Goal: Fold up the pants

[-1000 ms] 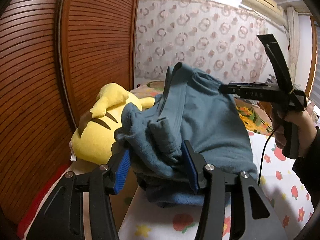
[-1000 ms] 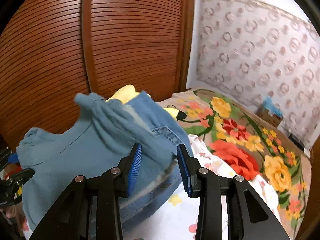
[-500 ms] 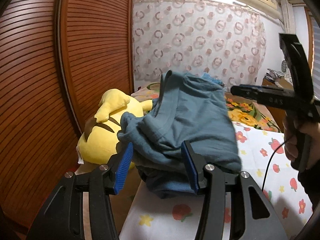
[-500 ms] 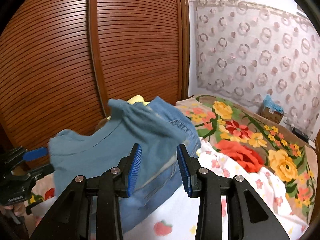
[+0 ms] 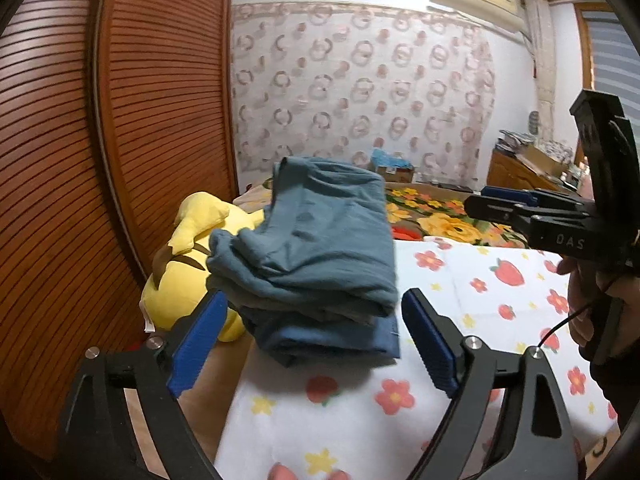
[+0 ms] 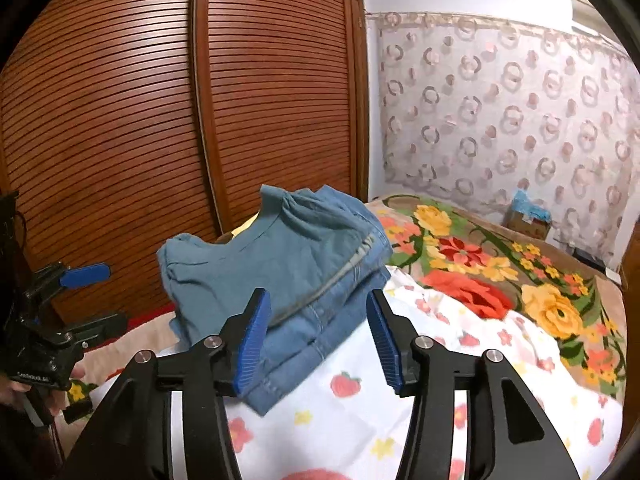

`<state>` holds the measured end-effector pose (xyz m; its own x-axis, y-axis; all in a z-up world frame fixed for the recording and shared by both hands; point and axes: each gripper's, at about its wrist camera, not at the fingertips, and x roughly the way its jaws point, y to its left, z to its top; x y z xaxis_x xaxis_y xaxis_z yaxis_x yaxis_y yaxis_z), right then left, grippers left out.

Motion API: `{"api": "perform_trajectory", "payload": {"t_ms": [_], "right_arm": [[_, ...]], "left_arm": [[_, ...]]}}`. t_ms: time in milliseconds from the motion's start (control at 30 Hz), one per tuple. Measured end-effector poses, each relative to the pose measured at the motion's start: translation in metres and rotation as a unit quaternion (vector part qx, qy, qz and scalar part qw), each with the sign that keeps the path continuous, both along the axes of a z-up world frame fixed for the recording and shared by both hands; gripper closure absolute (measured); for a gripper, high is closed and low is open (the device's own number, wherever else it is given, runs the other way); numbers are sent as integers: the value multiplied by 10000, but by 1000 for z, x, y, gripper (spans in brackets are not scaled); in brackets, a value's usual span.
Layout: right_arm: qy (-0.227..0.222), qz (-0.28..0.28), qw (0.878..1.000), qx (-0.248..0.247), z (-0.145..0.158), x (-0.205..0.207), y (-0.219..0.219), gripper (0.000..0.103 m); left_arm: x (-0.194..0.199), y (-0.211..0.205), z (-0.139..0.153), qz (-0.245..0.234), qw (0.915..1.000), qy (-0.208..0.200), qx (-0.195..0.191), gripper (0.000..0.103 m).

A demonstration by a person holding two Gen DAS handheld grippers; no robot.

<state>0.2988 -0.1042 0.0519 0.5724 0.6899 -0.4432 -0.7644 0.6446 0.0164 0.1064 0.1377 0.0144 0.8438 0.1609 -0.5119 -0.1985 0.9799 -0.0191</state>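
Along the left side the slatted wooden wardrobe doors [image 5: 120,140] are standing, and the yellow plush toy [image 5: 188,264] is lying at their foot, by the left edge of the bed. Just right of the toy, the blue pants [image 5: 320,264] are sitting in a folded stack near that left edge, on the white strawberry-print sheet [image 5: 480,304]. The left gripper [image 5: 312,344] is hovering just short of the stack with its blue pads spread wide apart, gripping nothing. Farther right, the right gripper [image 6: 318,340] is pointing at the stack's near corner, its fingers likewise parted and empty. Beyond the sheet, the flowered blanket [image 6: 500,272] is covering the far right corner of the bed.
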Motion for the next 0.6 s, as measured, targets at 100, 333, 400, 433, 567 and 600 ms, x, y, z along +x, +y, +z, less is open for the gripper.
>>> {"api": "perform_trajectory", "payload": {"t_ms": [100,333,400,433,567,600], "right_arm": [[-13,-168,9999,-27,1,-13,-8,44],[86,-639,9979,8,0,-52,-33,39],[134,-776,9969,40,-1,-64,-42,38],[145,-852,9962,62,-1,-71,-47,37],[177,-1137,9932,181,1,-102,-68,37],[185,-1208,9923,195,2,-109,-72,37]], "left_arm": [[-7,-9,3,-160,9999,2,-7,13],[-24,-32,5,-467,9989,-49,87,13],[-28,-38,5,-544,9984,-46,127,13],[-31,-42,5,-573,9982,-69,147,13],[-42,-53,3,-667,9976,-162,76,13],[-44,-56,2,-680,9975,-156,73,13]]}}
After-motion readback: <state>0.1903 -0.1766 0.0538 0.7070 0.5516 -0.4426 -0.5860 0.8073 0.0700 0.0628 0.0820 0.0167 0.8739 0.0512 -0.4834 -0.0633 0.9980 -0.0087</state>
